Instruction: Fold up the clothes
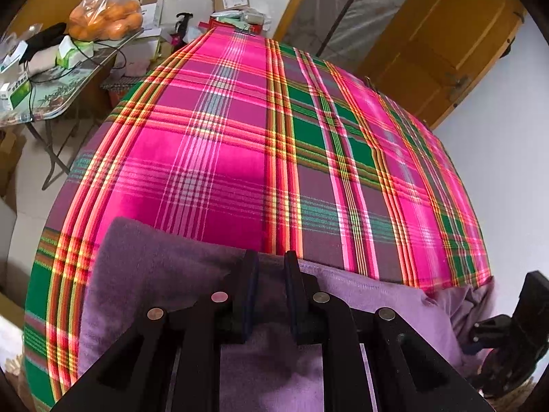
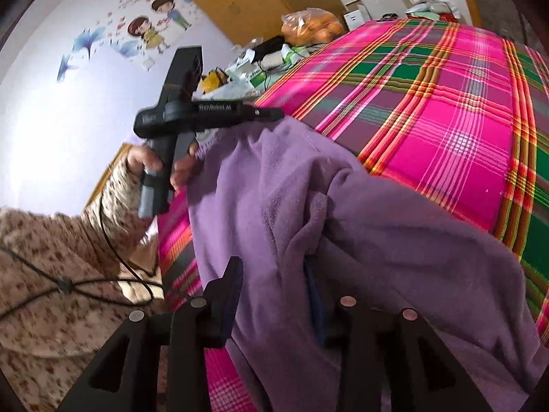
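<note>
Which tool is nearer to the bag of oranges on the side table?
Left. The left tool is at the near left part of the bed, the side where the bag of oranges sits. The right tool grips the purple garment farther right.

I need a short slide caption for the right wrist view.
Right tongs grip a purple fleece garment over a plaid sheet; the left tongs hold its far edge.

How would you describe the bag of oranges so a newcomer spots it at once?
Start at the pink plaid bedspread, then look to the folding side table beside it. At the table's far end sits the bag of oranges, the only clear plastic bag bulging with round orange fruit among boxes and packets.
</note>
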Demonstrator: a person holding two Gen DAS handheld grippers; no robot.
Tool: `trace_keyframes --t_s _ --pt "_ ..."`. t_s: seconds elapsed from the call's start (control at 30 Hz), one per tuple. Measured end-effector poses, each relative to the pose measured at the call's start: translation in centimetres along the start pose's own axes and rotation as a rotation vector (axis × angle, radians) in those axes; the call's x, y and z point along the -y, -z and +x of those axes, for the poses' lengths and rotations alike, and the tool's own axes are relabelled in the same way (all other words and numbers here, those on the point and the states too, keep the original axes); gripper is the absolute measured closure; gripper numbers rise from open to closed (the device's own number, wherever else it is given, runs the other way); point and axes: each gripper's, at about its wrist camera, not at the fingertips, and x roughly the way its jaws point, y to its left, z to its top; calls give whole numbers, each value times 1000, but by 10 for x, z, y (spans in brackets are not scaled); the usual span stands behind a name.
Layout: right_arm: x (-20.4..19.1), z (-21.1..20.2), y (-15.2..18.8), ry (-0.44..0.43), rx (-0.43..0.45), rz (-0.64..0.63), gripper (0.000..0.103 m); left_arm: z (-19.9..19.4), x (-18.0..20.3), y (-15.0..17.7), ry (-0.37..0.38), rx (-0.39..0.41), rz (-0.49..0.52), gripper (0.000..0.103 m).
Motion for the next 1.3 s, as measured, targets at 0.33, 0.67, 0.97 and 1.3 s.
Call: trace_keyframes --t_s 0.33,0.67,0.97,1.3 --pt "23 24 -25 -37 9 108 65 -4 -7 4 14 18 -31 87" --pt "14 29 -49 -47 125 125 62 -4 -8 6 23 33 -35 87" --pt "33 -10 -76 12 394 208 61 -4 -8 7 21 48 -35 87" --pt "40 -41 -74 95 383 193 59 -4 -8 7 23 46 -34 87"
